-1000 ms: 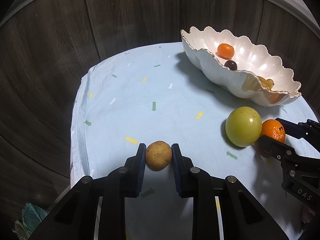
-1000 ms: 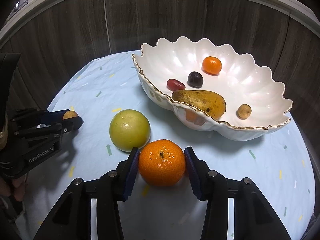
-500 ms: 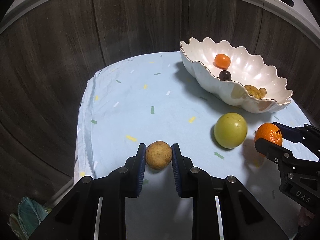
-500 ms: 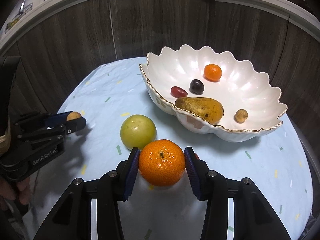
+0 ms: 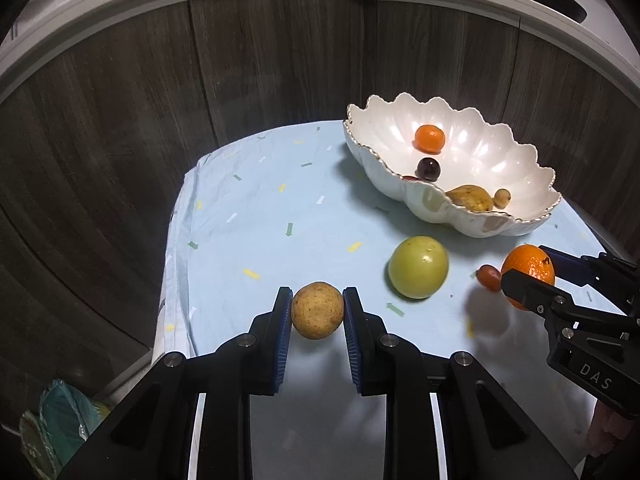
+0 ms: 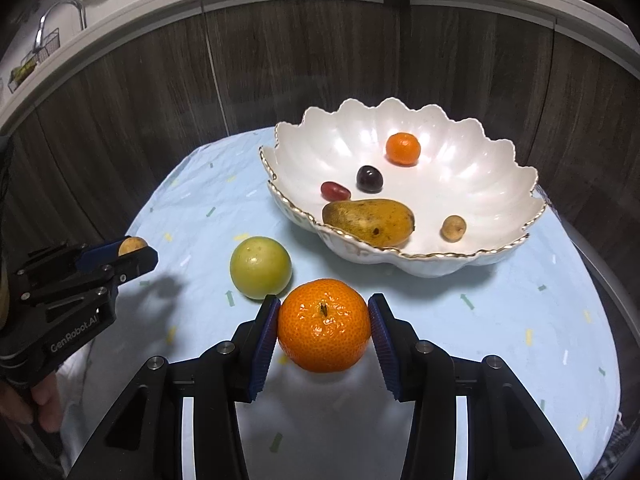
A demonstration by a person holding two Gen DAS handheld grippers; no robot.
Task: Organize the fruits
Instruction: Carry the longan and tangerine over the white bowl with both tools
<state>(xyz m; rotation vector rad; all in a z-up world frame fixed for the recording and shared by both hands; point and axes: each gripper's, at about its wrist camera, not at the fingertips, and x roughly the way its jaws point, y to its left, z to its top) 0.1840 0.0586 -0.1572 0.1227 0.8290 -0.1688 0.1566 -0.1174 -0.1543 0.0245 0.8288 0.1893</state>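
The big orange (image 6: 323, 326) sits squeezed in the jaws of the right gripper (image 6: 323, 332), up off the bench (image 6: 500, 320), its little stem facing us. It is round, so no side is longer. The small brown fruit (image 5: 317, 310), round too, is pinched tight in the left gripper (image 5: 316, 316) on the near left. The white shell bowl (image 6: 500, 184) on the far right holds five fruits already; the long yellow-brown one (image 6: 368, 222) lies left to right. Left to do: these two, the green fruit (image 6: 260, 267) and a small red one (image 5: 489, 276) on the cloth.
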